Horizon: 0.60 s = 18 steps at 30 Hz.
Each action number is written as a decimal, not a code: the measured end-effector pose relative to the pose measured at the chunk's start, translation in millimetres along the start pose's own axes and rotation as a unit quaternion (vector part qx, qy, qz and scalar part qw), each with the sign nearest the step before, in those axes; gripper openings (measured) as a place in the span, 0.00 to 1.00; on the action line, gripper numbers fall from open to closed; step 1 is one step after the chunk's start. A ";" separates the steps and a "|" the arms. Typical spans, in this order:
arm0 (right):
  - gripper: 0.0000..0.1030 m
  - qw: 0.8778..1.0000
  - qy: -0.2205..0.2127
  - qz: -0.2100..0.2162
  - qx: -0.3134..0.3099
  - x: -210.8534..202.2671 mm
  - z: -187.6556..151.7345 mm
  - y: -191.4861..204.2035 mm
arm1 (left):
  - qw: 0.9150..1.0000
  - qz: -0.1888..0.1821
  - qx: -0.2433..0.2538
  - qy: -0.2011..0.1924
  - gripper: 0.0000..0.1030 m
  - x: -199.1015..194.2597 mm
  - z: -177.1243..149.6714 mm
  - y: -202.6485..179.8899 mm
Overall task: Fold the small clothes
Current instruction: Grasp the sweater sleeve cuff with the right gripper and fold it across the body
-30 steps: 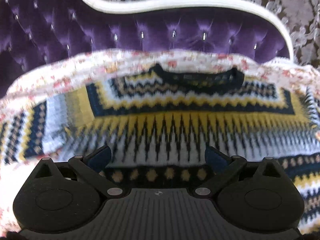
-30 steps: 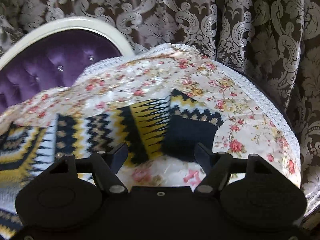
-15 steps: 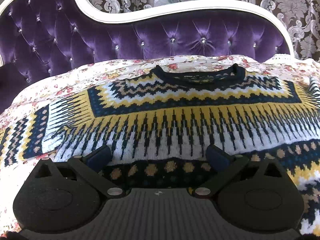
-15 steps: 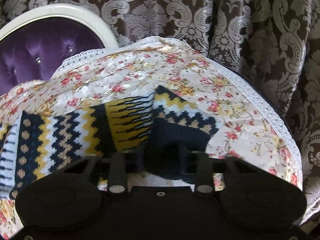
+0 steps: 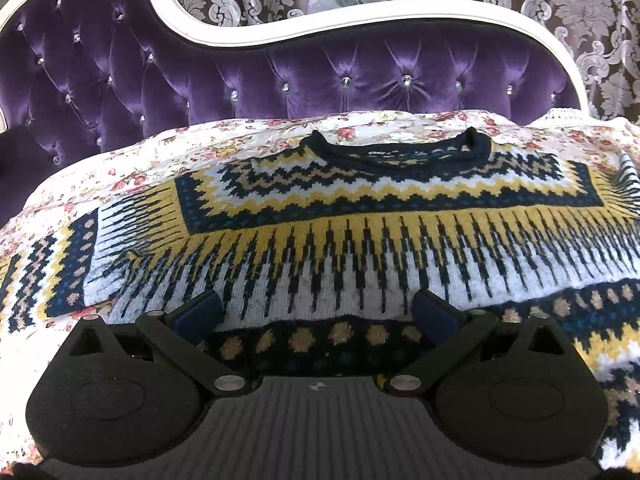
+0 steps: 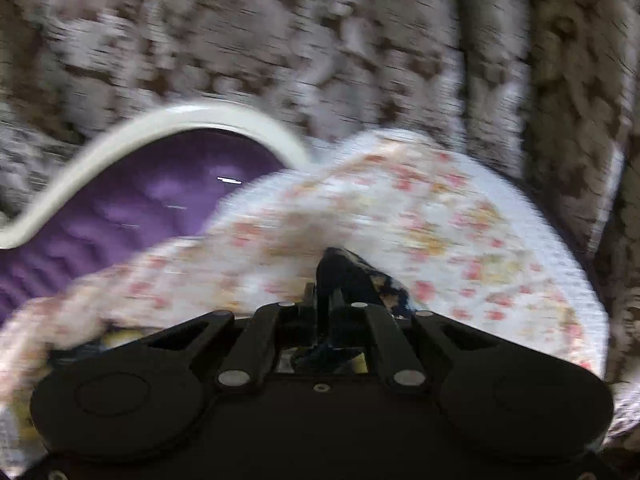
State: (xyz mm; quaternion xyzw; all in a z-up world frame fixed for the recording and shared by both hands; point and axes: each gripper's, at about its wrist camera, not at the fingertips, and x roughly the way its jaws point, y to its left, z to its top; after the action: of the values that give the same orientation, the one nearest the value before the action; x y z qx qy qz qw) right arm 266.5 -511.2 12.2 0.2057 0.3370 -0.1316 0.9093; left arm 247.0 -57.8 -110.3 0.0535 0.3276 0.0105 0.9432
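Observation:
A knitted sweater [image 5: 360, 220] in yellow, white and navy zigzags lies flat on a floral bedspread [image 5: 120, 168], its navy collar toward the headboard. My left gripper [image 5: 316, 312] hovers over the sweater's lower body, open, with nothing between its fingers. In the blurred right wrist view my right gripper [image 6: 324, 300] is shut on the dark navy cuff of the sweater's sleeve [image 6: 348, 276], which stands up bunched between the fingers above the bedspread [image 6: 440, 232].
A purple tufted headboard [image 5: 280, 80] with a white frame [image 5: 360, 20] stands behind the bed. Patterned brown and silver curtains [image 6: 320, 40] hang behind it. The bedspread's white lace edge [image 6: 568, 264] marks the bed's right side.
My right gripper closed on the sleeve cuff and lifted it off the bedspread; that view is now blurred. My left gripper stayed open over the sweater's lower body.

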 end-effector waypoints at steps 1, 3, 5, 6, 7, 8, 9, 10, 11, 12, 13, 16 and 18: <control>0.09 1.000 0.003 0.021 -0.003 -7.4 4.5 15.4 | 1.000 0.000 0.001 0.001 1.00 -0.2 0.4 -0.1; 0.09 0.998 0.009 0.063 -0.007 -20.8 12.1 49.0 | 1.000 -0.004 0.003 0.005 1.00 -0.4 2.2 0.7; 0.09 0.994 0.019 0.111 -0.015 -31.2 16.3 87.4 | 1.000 -0.014 0.007 0.017 1.00 -0.2 6.7 3.4; 0.09 0.991 0.025 0.134 -0.020 -34.0 16.0 105.4 | 0.999 -0.026 0.009 0.028 0.99 -0.9 10.8 6.7; 0.09 0.986 0.032 0.161 -0.028 -36.8 14.3 128.2 | 0.998 -0.040 0.009 0.040 0.99 -1.8 14.8 11.0; 0.09 0.982 0.038 0.180 -0.035 -38.2 12.2 146.7 | 0.997 -0.056 0.006 0.052 0.98 -3.2 17.9 15.9; 0.09 0.978 0.045 0.198 -0.044 -38.8 9.1 164.9 | 0.995 -0.076 -0.005 0.062 0.98 -6.2 21.4 23.7; 0.09 0.973 0.052 0.216 -0.054 -38.4 4.7 185.0 | 0.993 -0.090 -0.020 0.067 0.98 -9.7 23.5 31.5; 0.09 0.968 0.061 0.236 -0.063 -36.2 -1.8 207.4 | 0.992 -0.101 -0.037 0.069 0.98 -13.6 24.8 39.8; 0.09 0.964 0.067 0.249 -0.070 -33.5 -8.7 223.1 | 0.990 -0.107 -0.056 0.069 0.98 -17.9 25.1 50.2; 0.09 0.959 0.074 0.261 -0.080 -30.1 -16.6 241.5 | 0.989 -0.109 -0.066 0.069 0.98 -21.3 24.9 58.2; 0.09 0.950 0.087 0.279 -0.114 -15.4 -45.6 289.2 | 0.990 -0.101 -0.079 0.061 0.98 -31.0 23.0 80.9; 0.09 0.947 0.092 0.275 -0.141 -4.4 -67.1 317.7 | 0.991 -0.089 -0.080 0.054 0.98 -36.0 21.0 94.2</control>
State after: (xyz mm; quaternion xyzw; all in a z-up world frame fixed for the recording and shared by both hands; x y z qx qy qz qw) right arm 345.9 -199.9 59.6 0.1710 0.3647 0.1915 0.8950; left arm 233.2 31.9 -61.6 -0.0523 0.3797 -0.0445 0.9226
